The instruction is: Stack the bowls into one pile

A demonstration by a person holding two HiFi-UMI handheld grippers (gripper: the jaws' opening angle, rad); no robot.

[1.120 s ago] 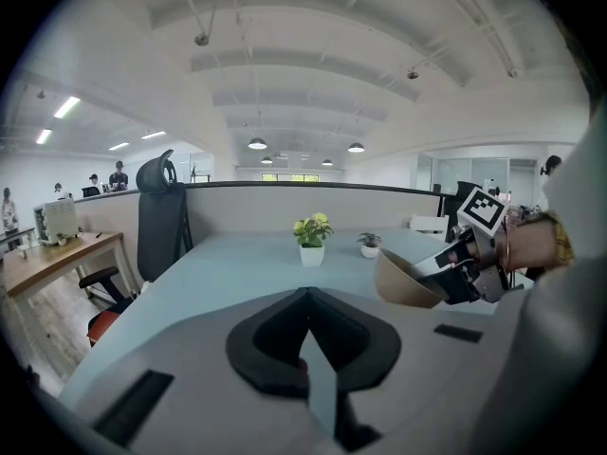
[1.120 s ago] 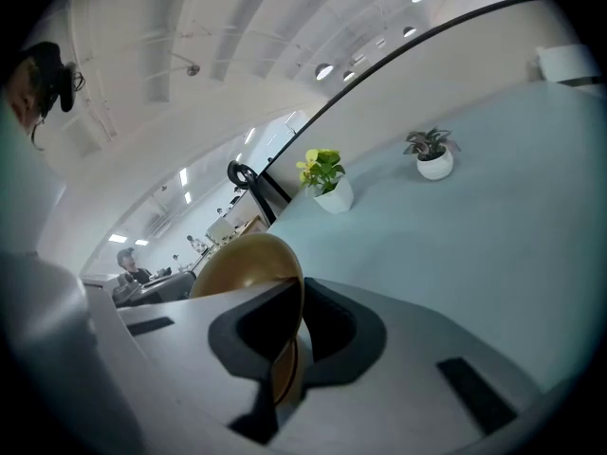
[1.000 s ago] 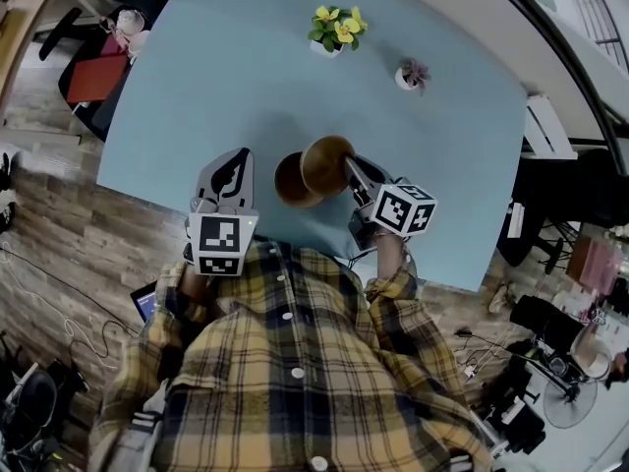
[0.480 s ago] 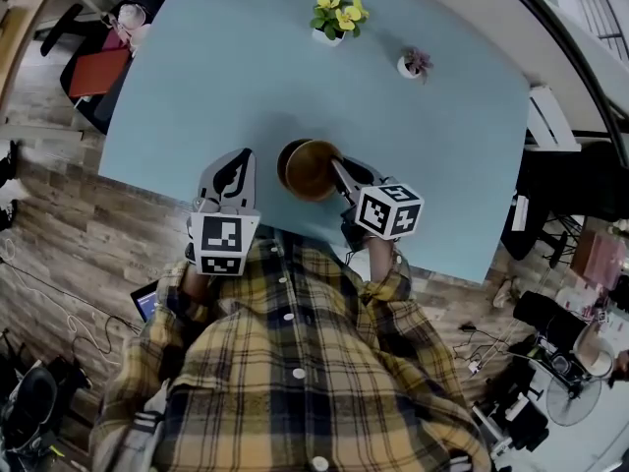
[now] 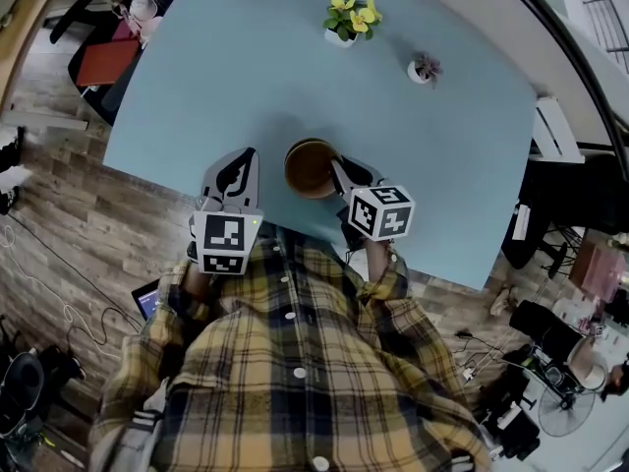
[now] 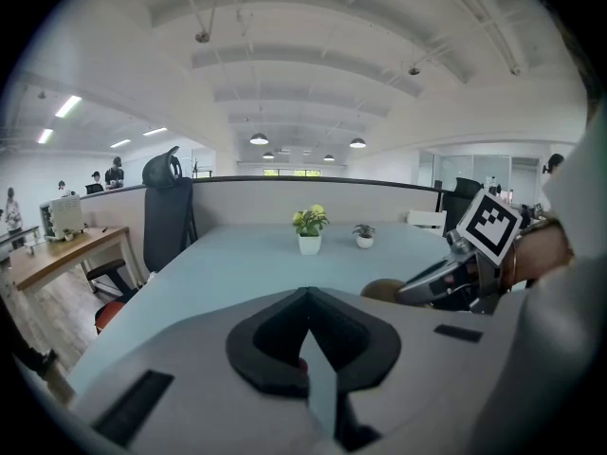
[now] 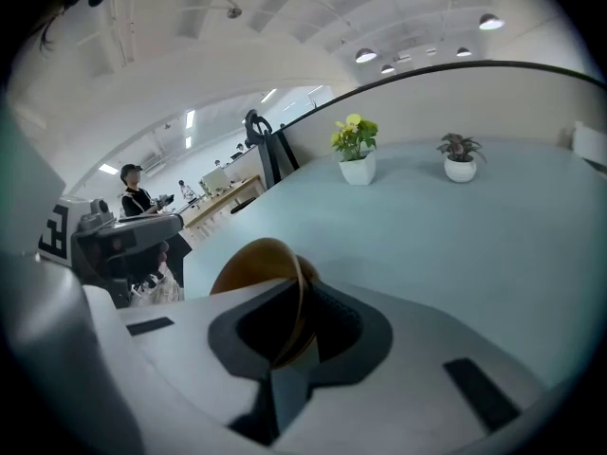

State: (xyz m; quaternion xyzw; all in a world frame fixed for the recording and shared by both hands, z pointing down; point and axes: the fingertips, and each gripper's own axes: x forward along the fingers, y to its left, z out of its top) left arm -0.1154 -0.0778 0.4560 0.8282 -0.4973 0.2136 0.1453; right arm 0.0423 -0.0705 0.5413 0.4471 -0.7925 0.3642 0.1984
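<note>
Bowl [image 5: 311, 168] looks light, stiff and smooth; right gripper [image 5: 340, 173] jaws clamp its thin rim at 4 o'clock, left gripper [image 5: 236, 165] jaws clenched empty.

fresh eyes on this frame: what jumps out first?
The brown bowl near the front edge of the pale blue table stands out first, its rim pinched by the right gripper. The left gripper is shut and empty just left of it. A yellow-flowered plant and a smaller plant stand at the table's far side.
</note>
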